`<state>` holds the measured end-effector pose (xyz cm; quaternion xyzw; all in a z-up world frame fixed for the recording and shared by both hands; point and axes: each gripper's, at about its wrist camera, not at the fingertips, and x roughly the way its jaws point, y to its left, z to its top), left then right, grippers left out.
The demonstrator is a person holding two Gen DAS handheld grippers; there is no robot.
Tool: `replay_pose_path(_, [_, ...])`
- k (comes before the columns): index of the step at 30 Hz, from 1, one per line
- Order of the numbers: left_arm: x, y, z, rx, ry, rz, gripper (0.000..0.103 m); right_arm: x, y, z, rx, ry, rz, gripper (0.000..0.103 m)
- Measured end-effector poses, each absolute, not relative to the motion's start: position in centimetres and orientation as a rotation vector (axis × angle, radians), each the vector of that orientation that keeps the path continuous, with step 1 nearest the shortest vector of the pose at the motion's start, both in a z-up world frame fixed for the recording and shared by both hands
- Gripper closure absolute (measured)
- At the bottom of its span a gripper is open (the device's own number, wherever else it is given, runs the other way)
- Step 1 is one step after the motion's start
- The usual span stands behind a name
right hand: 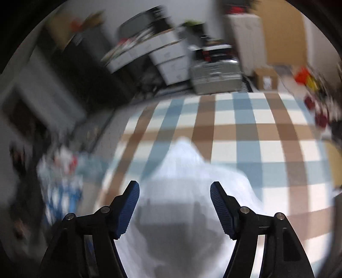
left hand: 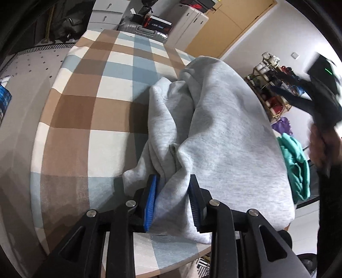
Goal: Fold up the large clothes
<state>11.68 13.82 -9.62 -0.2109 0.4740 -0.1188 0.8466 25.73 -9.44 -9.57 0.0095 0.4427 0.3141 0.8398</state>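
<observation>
A light grey sweatshirt point(left hand: 224, 136) lies bunched on a table with a brown, blue and white checked cloth point(left hand: 89, 102). My left gripper point(left hand: 173, 192) is shut on a fold of the sweatshirt near the table's front edge; cloth fills the gap between its blue pads. My right gripper point(right hand: 174, 188) is open and empty, held above the sweatshirt point(right hand: 183, 181), which looks blurred below it. The right gripper also shows at the right edge of the left wrist view point(left hand: 320, 100), held by a hand.
A teal garment point(left hand: 297, 164) hangs off the table's right side. A silver suitcase point(left hand: 147, 32) and white drawers point(left hand: 106, 15) stand beyond the far edge. A shelf with clutter point(left hand: 271, 85) is on the right. The right wrist view is motion-blurred.
</observation>
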Motion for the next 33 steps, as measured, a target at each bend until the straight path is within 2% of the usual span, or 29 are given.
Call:
replay_pose_path(2, [12.2,13.3,-9.3,-0.428,1.005,-0.23,0.078,22.1,-8.4,-10.3,-0.103,0.931,0.714,0.038])
replay_pose_path(3, [12.2,12.9,-9.0,-0.407,1.004,-0.215,0.078,20.7,-7.6,-11.4,-0.17,0.93,0.714,0.044])
replay_pose_path(4, [12.2,12.6,-9.0,-0.389,1.006,-0.203,0.078,19.9,-6.5,-13.1,-0.227,0.969,0.709,0.057])
replay_pose_path(5, [12.2,12.3,-8.9,-0.373,1.012,-0.188,0.078,19.5,-5.7,-14.9,-0.258,1.01,0.711,0.062])
replay_pose_path(7, [12.5,11.9,-8.9,-0.355,1.03,-0.161,0.078,19.2,-4.3,-17.5,-0.318,0.98,0.658,0.062])
replay_pose_path(10, [12.4,12.4,-8.6,-0.295,1.049,-0.073,0.078,21.0,-4.0,-19.5,-0.202,1.039,0.655,0.061])
replay_pose_path(15, [9.5,14.1,-3.6,-0.286,0.948,-0.05,0.078,22.2,-4.1,-20.1,-0.112,1.067,0.669,0.061])
replay_pose_path(17, [9.9,13.6,-1.1,-0.304,0.893,-0.101,0.073,22.5,-5.0,-20.0,-0.043,1.062,0.702,0.058])
replay_pose_path(18, [10.8,12.8,0.0,-0.301,0.876,-0.134,0.054,22.5,-5.5,-20.1,0.006,1.042,0.732,0.055])
replay_pose_path(20, [13.2,10.9,0.5,-0.295,0.875,-0.189,0.027,22.3,-7.0,-20.0,0.106,1.001,0.776,0.054])
replay_pose_path(24, [20.0,6.2,-2.1,-0.276,1.008,-0.237,0.028,20.3,-13.9,-19.6,0.579,0.863,0.818,0.055])
replay_pose_path(26, [22.8,4.2,-3.5,-0.217,1.083,-0.236,0.028,18.2,-16.7,-18.9,0.665,0.801,0.8,0.052])
replay_pose_path(29, [25.7,3.2,-4.9,-0.078,1.132,-0.128,0.028,14.9,-18.7,-17.4,0.593,0.692,0.76,0.033])
replay_pose_path(30, [26.3,3.5,-5.5,-0.068,1.146,-0.106,0.028,13.7,-19.3,-17.5,0.56,0.645,0.724,0.018])
replay_pose_path(31, [26.0,3.7,-5.8,-0.081,1.167,-0.112,0.028,13.6,-19.3,-17.8,0.542,0.647,0.699,0.014])
replay_pose_path(33, [26.6,4.6,-8.0,-0.186,1.298,-0.187,0.028,14.4,-18.7,-18.8,0.539,0.735,0.709,0.014])
